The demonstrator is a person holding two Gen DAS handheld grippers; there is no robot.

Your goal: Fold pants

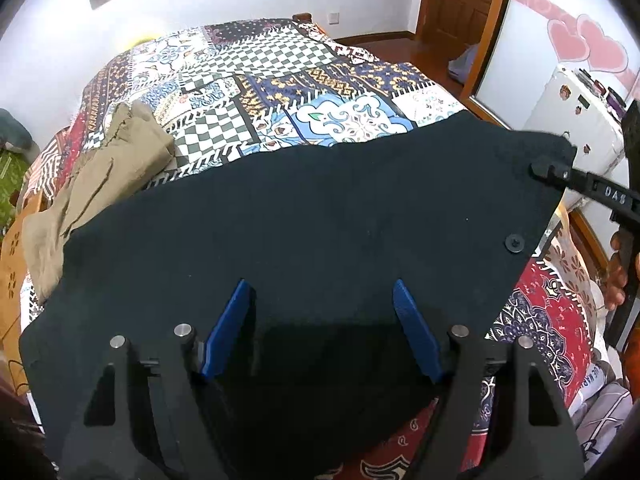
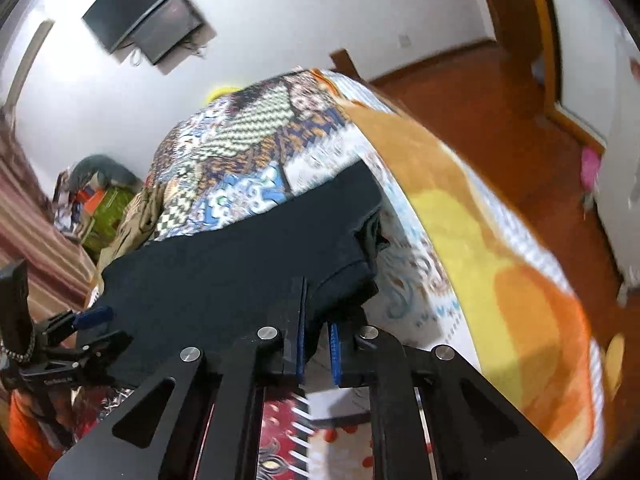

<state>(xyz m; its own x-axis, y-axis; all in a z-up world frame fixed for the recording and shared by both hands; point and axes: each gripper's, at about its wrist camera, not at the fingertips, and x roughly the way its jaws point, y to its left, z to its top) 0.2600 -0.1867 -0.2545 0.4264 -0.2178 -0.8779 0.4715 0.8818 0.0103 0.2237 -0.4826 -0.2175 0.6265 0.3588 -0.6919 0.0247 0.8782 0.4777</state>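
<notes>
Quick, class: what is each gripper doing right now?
Left gripper: open, blue pads apart over the black fabric pants, gripping nothing.
Right gripper: shut on the pants' corner.

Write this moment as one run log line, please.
phase: gripping | left tool: open above black pants | right tool: shut on pants edge | khaki garment: aside on patterned bedspread

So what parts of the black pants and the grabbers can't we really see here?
- Left wrist view: the near hem of the black pants is hidden behind the left gripper.
- Right wrist view: motion blur smears the pants' corner at the right gripper.
- Left wrist view: the picture's right edge cuts off the hand.
</notes>
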